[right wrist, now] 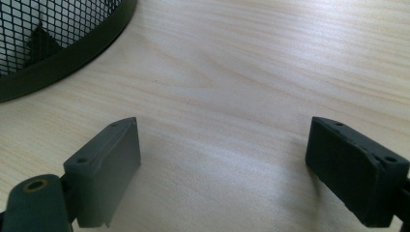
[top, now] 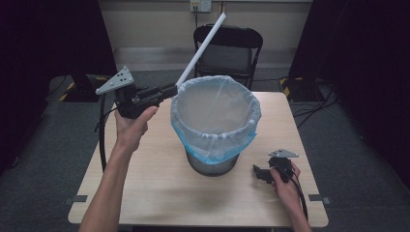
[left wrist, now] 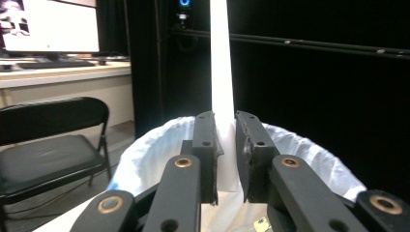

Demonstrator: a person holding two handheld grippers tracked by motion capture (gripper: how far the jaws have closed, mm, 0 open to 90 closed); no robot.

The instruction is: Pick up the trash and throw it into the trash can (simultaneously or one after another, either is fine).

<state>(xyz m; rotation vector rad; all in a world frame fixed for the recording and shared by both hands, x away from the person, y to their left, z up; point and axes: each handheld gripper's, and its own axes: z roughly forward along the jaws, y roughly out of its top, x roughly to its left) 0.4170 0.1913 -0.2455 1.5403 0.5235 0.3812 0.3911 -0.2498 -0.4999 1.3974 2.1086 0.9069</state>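
A black mesh bin (top: 212, 162) lined with a white and blue plastic bag (top: 215, 116) stands in the middle of the wooden table (top: 159, 183). My left gripper (top: 170, 90) is raised at the bin's left rim, shut on a long white tube (top: 200, 48) that slants up and back over the rim. In the left gripper view the tube (left wrist: 221, 63) rises from between the jaws of the left gripper (left wrist: 228, 145), above the bag (left wrist: 154, 154). My right gripper (top: 257, 172) rests low on the table to the right of the bin, open and empty (right wrist: 225, 159), with the bin's mesh base (right wrist: 53, 43) nearby.
A black folding chair (top: 229, 50) stands behind the table, also in the left gripper view (left wrist: 48, 140). Dark curtains hang at both sides. A desk with a monitor (left wrist: 48, 26) is farther off. Bare table lies in front of the bin.
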